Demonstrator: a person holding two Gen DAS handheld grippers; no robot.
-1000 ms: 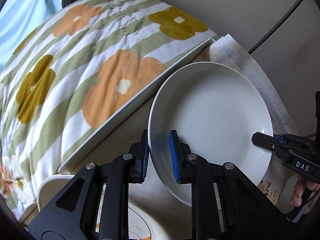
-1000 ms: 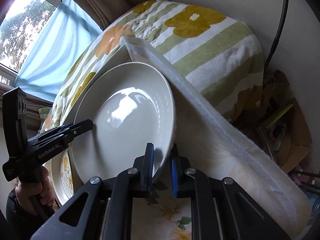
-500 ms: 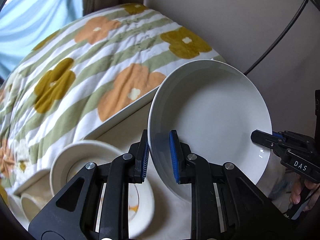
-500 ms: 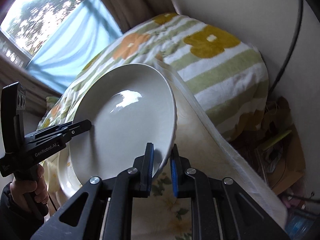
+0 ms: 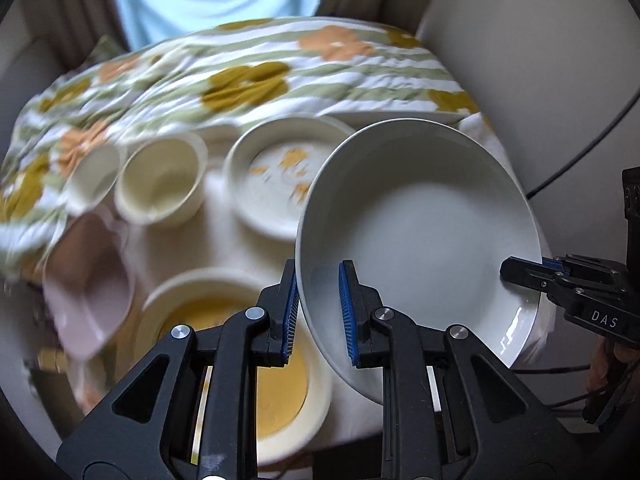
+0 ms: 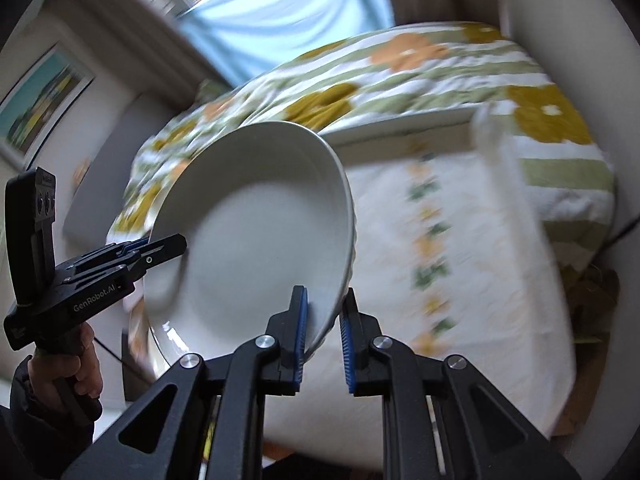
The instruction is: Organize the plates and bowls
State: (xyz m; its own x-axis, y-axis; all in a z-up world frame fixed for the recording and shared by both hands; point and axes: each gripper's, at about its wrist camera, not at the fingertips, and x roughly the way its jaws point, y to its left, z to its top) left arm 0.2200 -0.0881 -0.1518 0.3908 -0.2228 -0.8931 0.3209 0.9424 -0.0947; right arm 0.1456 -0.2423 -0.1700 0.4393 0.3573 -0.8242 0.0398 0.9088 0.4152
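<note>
Left of your left gripper [image 5: 318, 312], two cups [image 5: 160, 178], a pink dish [image 5: 86, 284] and two patterned plates [image 5: 276, 184] sat unsorted on the table [image 5: 224, 248]. Its fingers clamped the white plate [image 5: 420, 236] aloft; your right gripper [image 6: 322, 340] pinched the opposite rim.

Each camera sits right behind its own tool and looks along it. Both are very close to the white plate [image 5: 420, 236] [image 6: 256, 232], from opposite sides, and both see the flowered blanket [image 5: 248, 80] [image 6: 400, 76] behind the plate.
</note>
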